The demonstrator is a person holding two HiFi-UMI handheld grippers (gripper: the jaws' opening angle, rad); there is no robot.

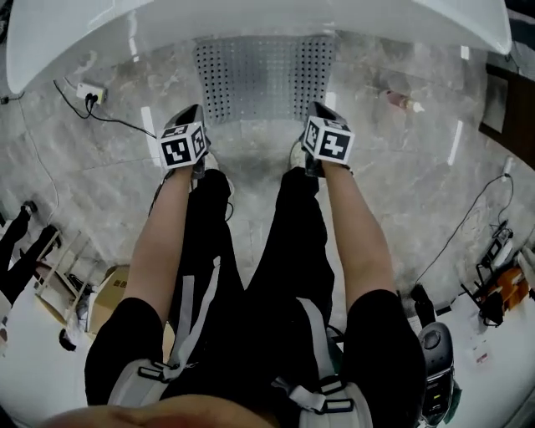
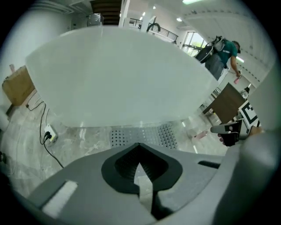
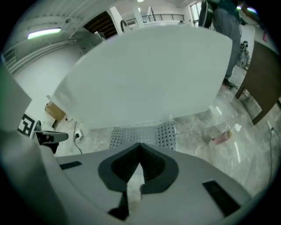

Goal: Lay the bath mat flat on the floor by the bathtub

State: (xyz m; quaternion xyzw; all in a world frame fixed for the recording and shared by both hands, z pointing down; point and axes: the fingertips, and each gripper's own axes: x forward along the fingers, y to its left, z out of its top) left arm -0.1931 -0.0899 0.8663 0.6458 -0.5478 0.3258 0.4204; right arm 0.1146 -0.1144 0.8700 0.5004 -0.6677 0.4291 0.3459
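The grey perforated bath mat (image 1: 264,77) lies flat on the marble floor, its far edge against the white bathtub (image 1: 251,21). In the head view my left gripper (image 1: 192,114) is over the mat's near left corner and my right gripper (image 1: 318,109) is over its near right corner. Both are held above the floor and apart from the mat. In the left gripper view the left gripper (image 2: 139,151) is shut and holds nothing, with the mat (image 2: 142,136) ahead of it. The right gripper (image 3: 139,151) is likewise shut with nothing in it, and faces the mat (image 3: 142,134).
A white power strip (image 1: 90,94) with a black cable lies left of the mat. A pink bottle (image 1: 401,102) lies to its right. A cardboard box (image 1: 109,297) sits at my lower left and floor equipment (image 1: 435,351) at my lower right. A person (image 2: 224,50) stands beyond the tub.
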